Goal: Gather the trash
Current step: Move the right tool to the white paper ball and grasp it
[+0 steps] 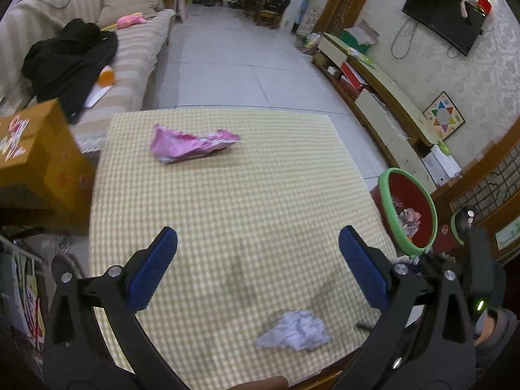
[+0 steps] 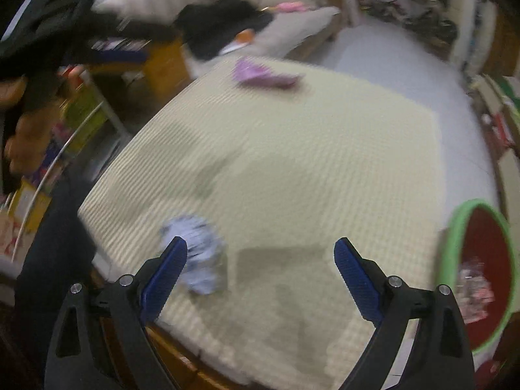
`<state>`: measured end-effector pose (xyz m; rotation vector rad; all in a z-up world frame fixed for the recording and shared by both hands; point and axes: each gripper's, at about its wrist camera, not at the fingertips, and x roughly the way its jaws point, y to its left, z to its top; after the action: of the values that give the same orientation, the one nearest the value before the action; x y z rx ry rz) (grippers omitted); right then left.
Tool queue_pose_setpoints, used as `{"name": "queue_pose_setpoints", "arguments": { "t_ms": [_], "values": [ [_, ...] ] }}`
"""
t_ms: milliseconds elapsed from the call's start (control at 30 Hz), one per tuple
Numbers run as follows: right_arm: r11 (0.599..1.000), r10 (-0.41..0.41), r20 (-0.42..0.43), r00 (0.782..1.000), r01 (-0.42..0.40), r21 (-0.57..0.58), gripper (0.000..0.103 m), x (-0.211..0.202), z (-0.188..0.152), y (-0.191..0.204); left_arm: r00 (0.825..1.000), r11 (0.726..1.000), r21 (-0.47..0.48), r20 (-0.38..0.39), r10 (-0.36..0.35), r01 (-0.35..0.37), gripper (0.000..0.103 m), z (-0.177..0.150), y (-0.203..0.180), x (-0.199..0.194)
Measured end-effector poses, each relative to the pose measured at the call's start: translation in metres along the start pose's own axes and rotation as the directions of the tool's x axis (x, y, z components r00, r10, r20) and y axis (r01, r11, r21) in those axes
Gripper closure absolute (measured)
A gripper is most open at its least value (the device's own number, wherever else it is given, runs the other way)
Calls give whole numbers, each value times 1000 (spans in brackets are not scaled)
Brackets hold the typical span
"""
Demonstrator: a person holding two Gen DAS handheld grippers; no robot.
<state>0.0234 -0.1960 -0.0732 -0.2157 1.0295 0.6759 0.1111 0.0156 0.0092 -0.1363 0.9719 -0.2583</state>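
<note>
A crumpled pink wrapper (image 1: 191, 144) lies at the far side of the checkered table (image 1: 243, 195). A crumpled white paper ball (image 1: 295, 330) lies near the table's front edge. My left gripper (image 1: 258, 240) is open and empty above the table, with the paper ball below and between its fingers. In the blurred right wrist view, my right gripper (image 2: 260, 248) is open and empty, with the paper ball (image 2: 200, 260) just beside its left finger and the pink wrapper (image 2: 263, 74) far off. A red bin with a green rim (image 1: 411, 211) stands right of the table with trash inside; it also shows in the right wrist view (image 2: 481, 273).
A sofa (image 1: 130, 52) with black clothes (image 1: 71, 58) stands at the far left. A cardboard box (image 1: 35, 152) is left of the table. A low TV cabinet (image 1: 377, 91) runs along the right wall. Tiled floor (image 1: 243, 55) lies beyond the table.
</note>
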Motion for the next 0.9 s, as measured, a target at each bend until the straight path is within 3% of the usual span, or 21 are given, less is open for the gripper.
{"name": "queue_pose_setpoints", "arguments": {
  "t_ms": [200,400,467,533,567,733,900],
  "values": [
    [992,76,-37,996,-79,-95,14,29,-7,52,999,997,-70,19,38,-36,6,-16,39,-12],
    [992,-24,-69,997,16,-122,15,64,-2,60,998,992,-118,14,55,-53,6,-30,66,-12],
    [994,-12,-89,996,2,-112,18,74,-2,56,998,991,-121,9,57,-55,6,-32,70,-9],
    [994,-4,-106,994,-8,-111,41,79,-2,50,998,991,-122,4,58,-57,6,-32,72,-5],
    [993,-17,-120,993,3,-118,46,84,-1,48,998,991,-122,2,57,-56,6,-31,73,-3],
    [995,-4,-119,993,-8,-100,55,83,-3,42,998,990,-128,-11,55,-56,6,-26,78,12],
    [999,-24,-89,996,20,-41,57,69,3,23,998,990,-126,-37,51,-56,6,-16,76,36]
  ]
}}
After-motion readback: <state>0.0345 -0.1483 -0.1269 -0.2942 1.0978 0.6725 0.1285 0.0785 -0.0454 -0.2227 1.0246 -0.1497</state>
